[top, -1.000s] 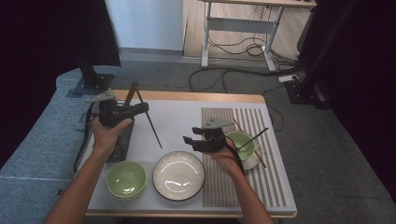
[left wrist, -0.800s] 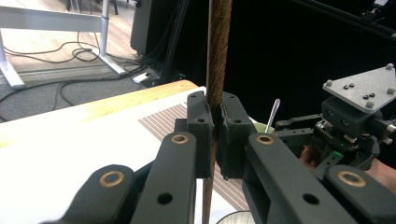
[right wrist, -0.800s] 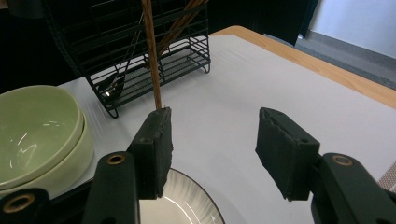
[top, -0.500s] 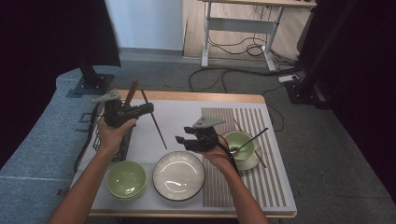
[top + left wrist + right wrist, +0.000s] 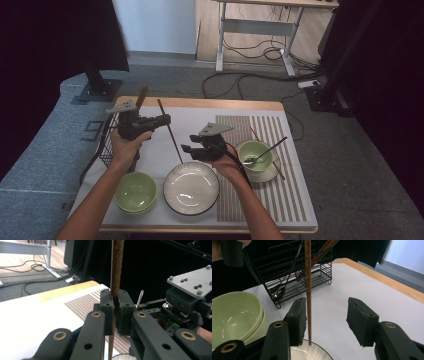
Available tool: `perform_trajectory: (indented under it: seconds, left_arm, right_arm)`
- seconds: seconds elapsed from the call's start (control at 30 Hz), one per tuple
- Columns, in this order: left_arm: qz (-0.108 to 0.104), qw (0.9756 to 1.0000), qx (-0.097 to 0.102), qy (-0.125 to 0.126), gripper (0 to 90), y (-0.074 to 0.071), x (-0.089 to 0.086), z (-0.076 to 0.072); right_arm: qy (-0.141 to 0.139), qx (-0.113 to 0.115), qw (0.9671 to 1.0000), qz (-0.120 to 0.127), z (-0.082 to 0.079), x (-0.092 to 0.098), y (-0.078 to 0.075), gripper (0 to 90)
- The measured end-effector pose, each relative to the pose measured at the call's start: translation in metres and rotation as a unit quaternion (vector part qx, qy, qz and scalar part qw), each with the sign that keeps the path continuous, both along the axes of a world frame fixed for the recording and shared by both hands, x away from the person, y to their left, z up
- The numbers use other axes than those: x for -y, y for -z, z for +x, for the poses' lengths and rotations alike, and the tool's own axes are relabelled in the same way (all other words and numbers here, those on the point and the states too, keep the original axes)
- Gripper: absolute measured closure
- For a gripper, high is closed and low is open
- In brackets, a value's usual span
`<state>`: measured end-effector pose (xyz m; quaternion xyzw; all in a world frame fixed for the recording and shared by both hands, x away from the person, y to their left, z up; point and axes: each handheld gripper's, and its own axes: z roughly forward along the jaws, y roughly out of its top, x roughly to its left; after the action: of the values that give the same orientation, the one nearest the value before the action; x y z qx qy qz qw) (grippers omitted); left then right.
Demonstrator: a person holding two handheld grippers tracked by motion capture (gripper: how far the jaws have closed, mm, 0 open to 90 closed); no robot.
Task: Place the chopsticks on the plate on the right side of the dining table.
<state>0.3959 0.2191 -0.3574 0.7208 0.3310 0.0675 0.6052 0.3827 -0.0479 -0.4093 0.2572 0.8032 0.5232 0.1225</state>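
My left gripper (image 5: 166, 120) (image 5: 115, 305) is shut on a long brown chopstick (image 5: 170, 135) (image 5: 116, 270), which it holds nearly upright over the white mat. The stick's lower tip hangs just above the white plate (image 5: 191, 188) (image 5: 312, 353). My right gripper (image 5: 187, 146) (image 5: 327, 315) sits to the right of the stick, above the plate's far rim. Its jaws have just been closing and still stand open. The chopstick (image 5: 308, 290) is between them, close against the left pad (image 5: 299, 315) and well apart from the right pad.
A black wire basket (image 5: 109, 145) (image 5: 294, 272) with more chopsticks and a spoon stands at the left edge. A green bowl (image 5: 135, 191) (image 5: 234, 315) sits front left. Another green bowl (image 5: 254, 151) with a spoon rests on a saucer on the striped mat (image 5: 290, 195).
My right gripper has moved left toward the chopstick, and its jaws have narrowed around it. The left gripper has kept hold of the stick and barely shifted.
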Motion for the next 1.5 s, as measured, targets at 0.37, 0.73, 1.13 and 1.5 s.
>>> perform_trajectory:
  seconds: [0.37,0.73,1.13,1.5]
  left_arm:
    - [0.005,0.9999,-0.005,0.009,84.5,0.004,0.006,-0.002]
    - [0.004,0.9998,-0.011,0.013,84.5,0.008,0.012,-0.001]
    - [0.014,0.9996,-0.013,0.019,84.3,0.011,0.015,-0.003]
    - [0.020,0.9993,-0.018,0.025,83.5,0.013,0.018,-0.003]
  right_arm:
    - [0.002,0.003,1.0000,0.000,-0.001,-0.008,0.003,51.9]
    - [0.004,0.004,0.9999,0.014,-0.002,-0.015,0.005,53.2]
    - [0.034,-0.002,0.9993,0.014,0.000,-0.023,0.011,67.9]
    - [0.040,0.004,0.9990,0.019,0.000,-0.020,0.008,80.9]
